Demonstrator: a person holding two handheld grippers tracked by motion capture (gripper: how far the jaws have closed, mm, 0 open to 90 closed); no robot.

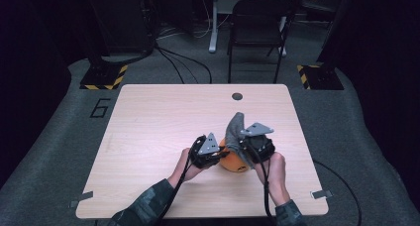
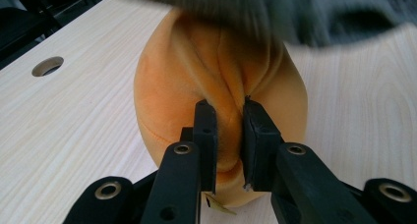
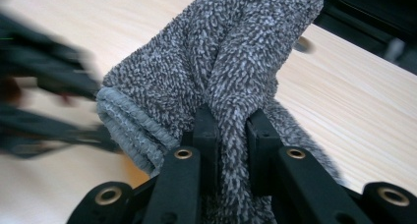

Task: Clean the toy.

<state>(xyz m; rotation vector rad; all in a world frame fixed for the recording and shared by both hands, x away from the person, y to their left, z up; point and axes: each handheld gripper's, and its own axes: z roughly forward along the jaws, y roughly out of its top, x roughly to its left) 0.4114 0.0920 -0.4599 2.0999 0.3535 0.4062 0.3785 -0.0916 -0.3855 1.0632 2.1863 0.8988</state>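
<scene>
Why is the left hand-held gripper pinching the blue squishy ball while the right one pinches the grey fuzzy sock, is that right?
Nearly. The ball is orange, not blue, as the left gripper view shows. The left hand-held gripper does pinch it, and the right hand-held gripper pinches the grey fuzzy sock.

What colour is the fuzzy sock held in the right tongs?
Mottled grey sock, clearest in the right gripper view.

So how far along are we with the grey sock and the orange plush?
Both grips look made: the left gripper is shut on a fold of the orange plush, and the right gripper is shut on the grey sock. In hand: the sock is lifted above the plush, partly over it. Whether it is going on or coming off, I cannot tell; either way that looks unfinished.
</scene>
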